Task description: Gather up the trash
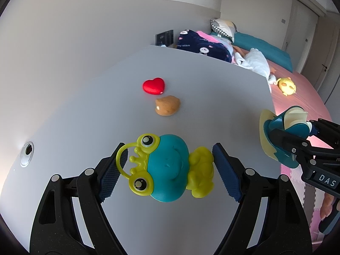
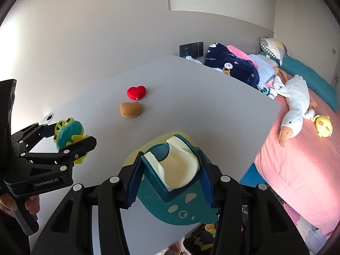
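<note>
Two tongs loaded | left tongs (image 1: 167, 165) grip frog toy (image 1: 167, 167) | right tongs (image 2: 169, 180) clamp dinosaur dustpan (image 2: 176, 182) | we judge both lifted for collecting

A pale grey counter (image 2: 191, 85) fills the middle of both views, backed on the left by a plain light wall (image 2: 85, 42). A round cable grommet (image 1: 27, 154) is set into the counter near its left edge. A dark socket panel (image 2: 191, 48) sits on the wall just past the counter's far corner. To the right lies a bed (image 2: 297, 170) with a pink cover. On it, a white goose plush (image 2: 295, 104) stretches out with a yellow chick plush (image 2: 323, 125) just beside its head. Farther back lie a navy patterned blanket (image 2: 229, 65), a teal cover (image 2: 306, 72) and a checked pillow (image 2: 273, 47). A pale door (image 1: 306, 31) stands far right, and pink foam mats (image 1: 297, 182) cover the floor.
</note>
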Available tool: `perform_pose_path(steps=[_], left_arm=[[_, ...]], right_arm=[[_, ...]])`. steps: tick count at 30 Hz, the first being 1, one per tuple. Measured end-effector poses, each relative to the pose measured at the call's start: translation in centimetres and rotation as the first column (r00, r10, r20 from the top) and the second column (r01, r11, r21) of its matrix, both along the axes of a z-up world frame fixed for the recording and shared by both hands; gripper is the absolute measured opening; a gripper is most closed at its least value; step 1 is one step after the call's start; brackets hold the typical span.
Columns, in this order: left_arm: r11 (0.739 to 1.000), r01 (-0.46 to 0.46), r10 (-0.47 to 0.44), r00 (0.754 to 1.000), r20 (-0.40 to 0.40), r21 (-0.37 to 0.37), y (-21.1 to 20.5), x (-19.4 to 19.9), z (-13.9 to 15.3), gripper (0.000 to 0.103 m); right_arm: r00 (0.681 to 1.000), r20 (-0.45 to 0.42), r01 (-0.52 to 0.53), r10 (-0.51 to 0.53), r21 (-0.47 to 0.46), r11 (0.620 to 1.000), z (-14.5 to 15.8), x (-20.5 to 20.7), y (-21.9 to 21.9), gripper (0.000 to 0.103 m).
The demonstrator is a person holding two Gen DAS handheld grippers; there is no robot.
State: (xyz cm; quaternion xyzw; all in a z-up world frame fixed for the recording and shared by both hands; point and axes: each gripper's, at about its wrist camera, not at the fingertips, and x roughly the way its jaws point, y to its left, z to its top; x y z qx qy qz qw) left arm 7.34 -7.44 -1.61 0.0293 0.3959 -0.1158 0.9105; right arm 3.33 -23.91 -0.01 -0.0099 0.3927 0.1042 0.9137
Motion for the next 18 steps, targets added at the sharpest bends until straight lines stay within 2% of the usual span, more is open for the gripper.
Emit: perform_pose_path(steps=[18], left_arm=[[0.996, 0.091, -0.092, 0.996, 0.016, 0.012, -4.7, -2.0, 0.9, 0.079]], right_arm=[[0.998, 0.017, 0.063, -0.063, 0.0, 0.998, 0.7, -3.9, -4.0, 0.05]])
